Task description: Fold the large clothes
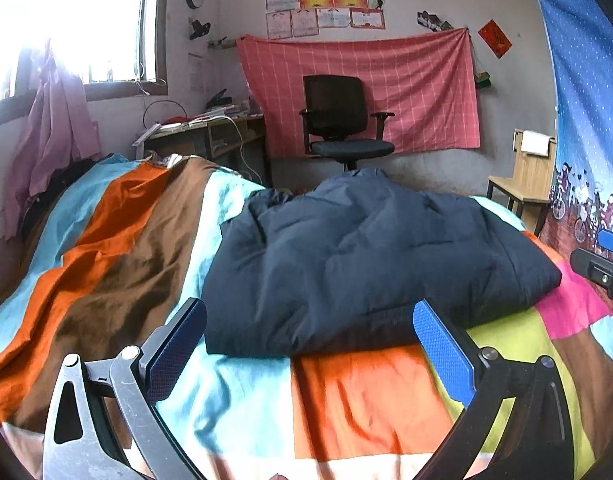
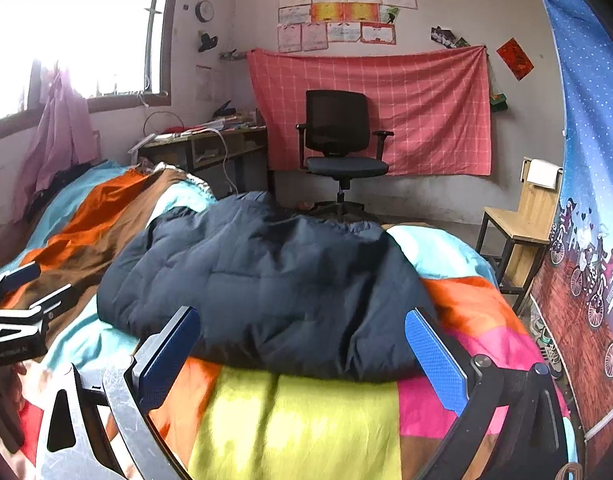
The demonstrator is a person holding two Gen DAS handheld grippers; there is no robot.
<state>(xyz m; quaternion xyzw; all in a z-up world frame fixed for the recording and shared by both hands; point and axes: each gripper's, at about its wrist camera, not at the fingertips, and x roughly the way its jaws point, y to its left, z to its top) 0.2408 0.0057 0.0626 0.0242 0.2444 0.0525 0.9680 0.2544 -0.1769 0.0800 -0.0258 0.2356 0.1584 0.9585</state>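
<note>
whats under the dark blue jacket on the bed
The navy jacket lies folded on the multicoloured striped bedspread, whose orange, yellow-green and pink panels show around its near edge. The bedspread directly beneath, and anything tucked inside the folds, is covered.

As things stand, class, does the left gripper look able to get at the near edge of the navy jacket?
Probably yes. The left gripper is open, and the navy jacket lies just ahead of its fingertips on the striped bedcover, with nothing between them.

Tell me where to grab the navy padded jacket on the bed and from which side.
Grip the navy padded jacket along its near folded edge, coming in low from the front. That edge lies raised above the patchwork bedcover, facing both the open left gripper and right gripper.
</note>
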